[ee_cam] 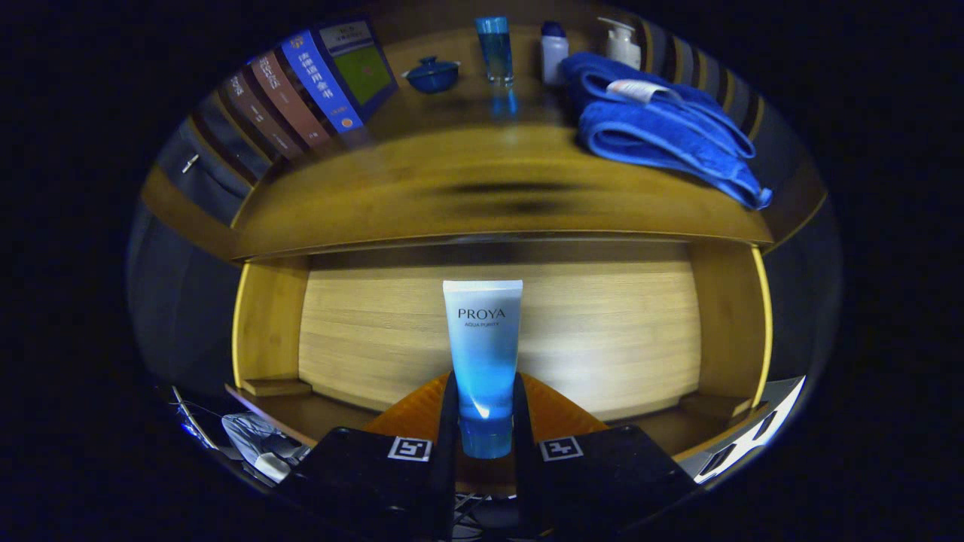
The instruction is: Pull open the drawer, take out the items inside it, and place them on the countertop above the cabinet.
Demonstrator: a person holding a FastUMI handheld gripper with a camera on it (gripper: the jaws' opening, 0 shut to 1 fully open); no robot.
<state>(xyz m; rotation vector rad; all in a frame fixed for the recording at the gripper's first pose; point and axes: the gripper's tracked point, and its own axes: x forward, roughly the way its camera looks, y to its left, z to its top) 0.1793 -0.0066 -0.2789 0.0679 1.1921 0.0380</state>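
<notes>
A blue-and-white tube (483, 354) — cap down, upright — is clamped between the gripper (486, 421) fingers above the open drawer (602, 339).

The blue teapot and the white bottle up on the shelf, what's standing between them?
In the gripper view, a tall clear blue glass bottle stands between the small blue lidded teapot and the white bottle.

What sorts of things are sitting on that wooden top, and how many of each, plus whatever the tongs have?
Books: 4
Lidded blue bowl: 1
Bottles: 3 (blue, white, pump)
Blue towel: 1
Tube, gripped by the tongs over the open drawer: 1
Total: 10
</notes>
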